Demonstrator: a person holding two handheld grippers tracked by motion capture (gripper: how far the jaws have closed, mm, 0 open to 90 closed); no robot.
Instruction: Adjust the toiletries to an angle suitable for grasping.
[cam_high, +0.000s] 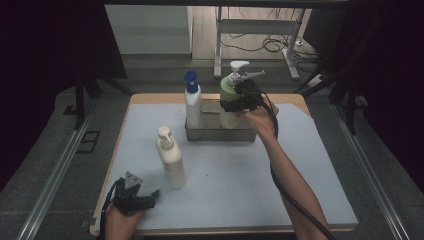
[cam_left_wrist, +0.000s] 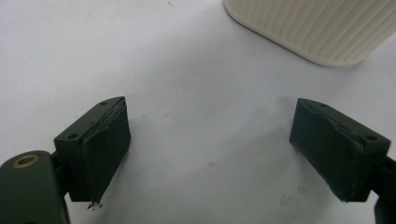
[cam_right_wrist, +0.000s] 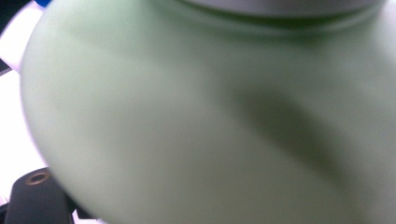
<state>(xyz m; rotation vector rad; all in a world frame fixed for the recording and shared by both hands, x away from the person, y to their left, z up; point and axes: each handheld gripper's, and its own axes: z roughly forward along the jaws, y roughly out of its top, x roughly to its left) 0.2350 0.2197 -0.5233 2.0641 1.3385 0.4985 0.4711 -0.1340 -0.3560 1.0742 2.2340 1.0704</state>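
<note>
The right gripper (cam_high: 239, 100) is clamped on the pale green pump bottle (cam_high: 230, 95), which stands in the clear rectangular tray (cam_high: 220, 134) near the tabletop's far edge, beside a white bottle with a blue cap (cam_high: 193, 106). The left gripper (cam_high: 142, 199) rests wide open and empty at the near left corner, a cream ribbed pump bottle (cam_high: 171, 159) just beyond it

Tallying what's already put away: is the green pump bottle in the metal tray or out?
In. The green pump bottle stands upright inside the metal tray, beside the blue-capped bottle, with the right tongs at it.
</note>
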